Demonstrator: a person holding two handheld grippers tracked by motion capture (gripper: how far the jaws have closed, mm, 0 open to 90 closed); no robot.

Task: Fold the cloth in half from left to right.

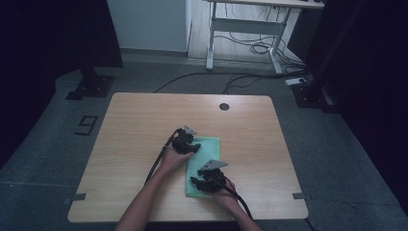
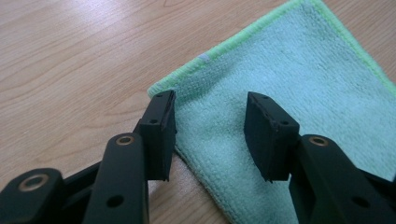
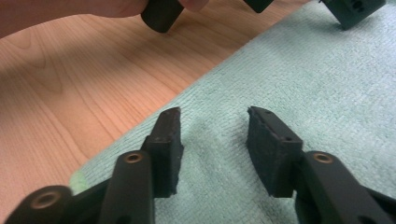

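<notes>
Your green microfibre cloth (image 1: 204, 166) is limp and light, so pinch its edge corners; left gripper (image 2: 210, 122) and right gripper (image 3: 214, 140) both gape half-wide, holding nothing.

Green cloth (image 1: 208, 153): near half covered by the right hand-held gripper (image 1: 201, 182) in the high view, near corner cut by the bottom edge in the left gripper view. Can't tell if either hand-held gripper's pads touch the fabric. Left hand-held gripper (image 3: 299, 3) cropped at the top edge, blurred. Counter (image 1: 144, 125) front edge hidden behind forearms.
</notes>
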